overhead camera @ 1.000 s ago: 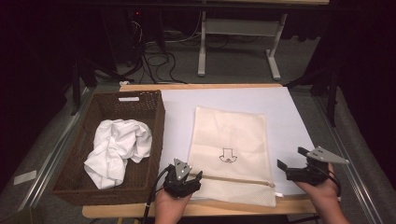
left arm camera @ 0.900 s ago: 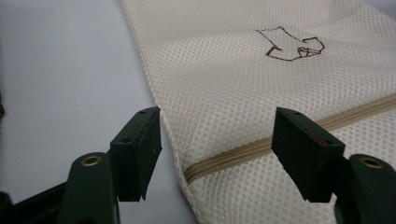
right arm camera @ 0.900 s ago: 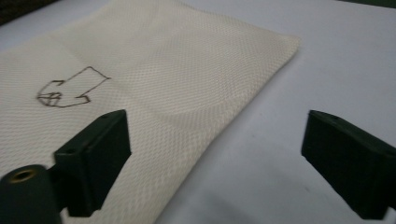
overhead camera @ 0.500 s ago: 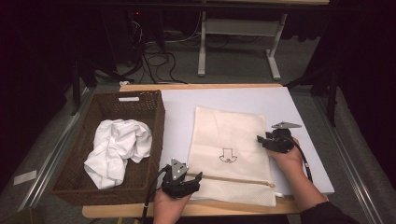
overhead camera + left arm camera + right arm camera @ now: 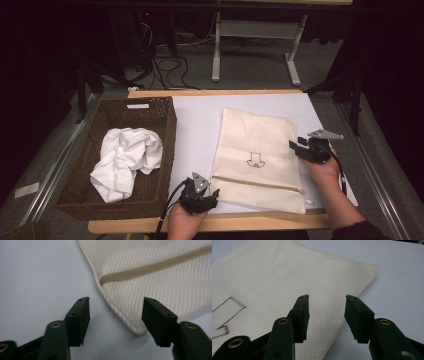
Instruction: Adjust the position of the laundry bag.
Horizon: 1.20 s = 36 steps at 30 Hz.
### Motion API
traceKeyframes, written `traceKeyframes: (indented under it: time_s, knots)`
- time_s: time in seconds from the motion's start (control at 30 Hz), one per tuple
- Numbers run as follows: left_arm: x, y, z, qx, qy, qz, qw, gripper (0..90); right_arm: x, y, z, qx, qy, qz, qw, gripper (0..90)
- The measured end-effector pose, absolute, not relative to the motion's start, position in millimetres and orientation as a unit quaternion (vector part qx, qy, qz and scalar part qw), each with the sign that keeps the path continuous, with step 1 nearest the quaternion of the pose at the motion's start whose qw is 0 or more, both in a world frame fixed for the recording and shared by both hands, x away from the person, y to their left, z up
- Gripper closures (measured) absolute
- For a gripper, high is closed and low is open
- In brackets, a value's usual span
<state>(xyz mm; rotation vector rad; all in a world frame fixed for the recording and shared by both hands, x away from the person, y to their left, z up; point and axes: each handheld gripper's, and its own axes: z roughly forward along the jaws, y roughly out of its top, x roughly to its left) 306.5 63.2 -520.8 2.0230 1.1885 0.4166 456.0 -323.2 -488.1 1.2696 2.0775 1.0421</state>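
A cream mesh bag (image 5: 260,157) lies flat on the white sheet (image 5: 195,125) covering the table, zipper end toward the person, just right of a brown wicker basket (image 5: 165,150) that holds a crumpled white cloth (image 5: 125,160). The left gripper (image 5: 202,192) sits at the bag's near left corner, a strip of bare sheet between it and the basket; in the left gripper view its jaws are spread, one to each side of that corner (image 5: 135,327), pads not pressing the fabric, having just been closing. The right gripper (image 5: 302,147) hovers at the bag's right edge, about halfway up; in the right gripper view its jaws stand apart over that edge (image 5: 352,312) with nothing pinched (they have just been opening). Bare sheet runs beyond the bag's far end and down its right side. Against a second ago, the right gripper has left the near right corner of the table and travelled up along the bag's right edge; the left gripper, bag, basket and cloth are unmoved.
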Motion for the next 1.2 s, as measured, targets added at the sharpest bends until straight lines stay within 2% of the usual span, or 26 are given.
traceKeyframes:
  time_s: [0.07, 0.1, 0.23, 0.43, 0.53, 0.73, 0.8, 0.87, 0.93, 1.2]
  knots:
    - [305, 63, -521, 0.789, 0.46, 0.159, 0.374, 51.3, 440, -324, -486, 0.455, 0.762, 0.391, 0.244, 53.2]
    - [305, 63, -521, 0.791, 0.455, 0.149, 0.381, 60.4, 432, -325, -485, 0.447, 0.765, 0.393, 0.248, 53.1]
    - [307, 60, -522, 0.792, 0.449, 0.153, 0.385, 81.7, 406, -332, -481, 0.431, 0.768, 0.397, 0.259, 52.9]
    - [330, 61, -522, 0.777, 0.47, 0.196, 0.371, 84.8, 378, -351, -476, 0.436, 0.759, 0.41, 0.255, 55.5]
    - [331, 66, -522, 0.762, 0.49, 0.186, 0.381, 78.9, 367, -353, -475, 0.44, 0.757, 0.415, 0.245, 57.3]
    - [321, 75, -509, 0.748, 0.477, 0.196, 0.417, 45.5, 350, -351, -477, 0.445, 0.765, 0.409, 0.223, 69.4]
    - [320, 73, -507, 0.752, 0.47, 0.199, 0.417, 37.9, 347, -351, -478, 0.448, 0.766, 0.406, 0.217, 71.4]
    - [317, 67, -500, 0.755, 0.446, 0.229, 0.422, 32.2, 339, -348, -483, 0.449, 0.779, 0.39, 0.2, 81.2]
    - [317, 64, -499, 0.754, 0.443, 0.234, 0.425, 29.8, 334, -345, -486, 0.449, 0.787, 0.376, 0.196, 90.0]
    - [321, 51, -499, 0.761, 0.425, 0.218, 0.438, 30.0, 320, -340, -490, 0.456, 0.795, 0.36, 0.176, 90.0]
